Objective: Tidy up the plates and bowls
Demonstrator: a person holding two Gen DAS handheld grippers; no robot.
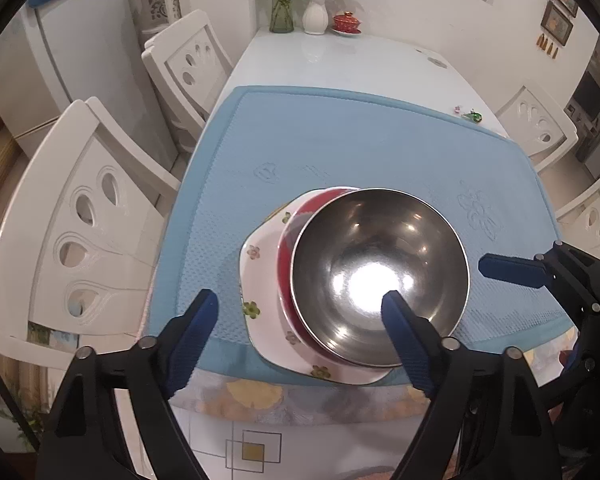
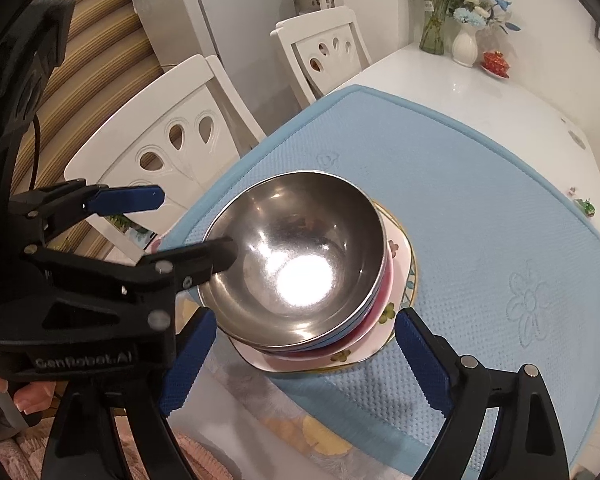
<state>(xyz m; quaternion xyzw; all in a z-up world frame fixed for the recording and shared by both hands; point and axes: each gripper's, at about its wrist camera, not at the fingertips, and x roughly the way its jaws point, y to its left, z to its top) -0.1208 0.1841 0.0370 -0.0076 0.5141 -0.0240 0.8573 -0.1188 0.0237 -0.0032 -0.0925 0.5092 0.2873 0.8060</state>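
Note:
A steel bowl (image 1: 380, 276) sits on top of a stack: under it a red bowl (image 1: 288, 248), and at the bottom a white flowered plate (image 1: 260, 280), all on a blue mat (image 1: 340, 140). The stack also shows in the right wrist view, with the steel bowl (image 2: 296, 256) on the plate (image 2: 400, 256). My left gripper (image 1: 300, 312) is open, its right finger above the steel bowl and its left finger over the mat. My right gripper (image 2: 300, 332) is open and empty, straddling the near side of the stack.
White chairs (image 1: 84, 216) stand left of the table, and others (image 1: 536, 120) to the right. Vases with flowers (image 1: 314, 12) and a red lidded cup (image 1: 346, 22) are at the table's far end. A small green trinket (image 1: 474, 115) lies near the mat's right corner.

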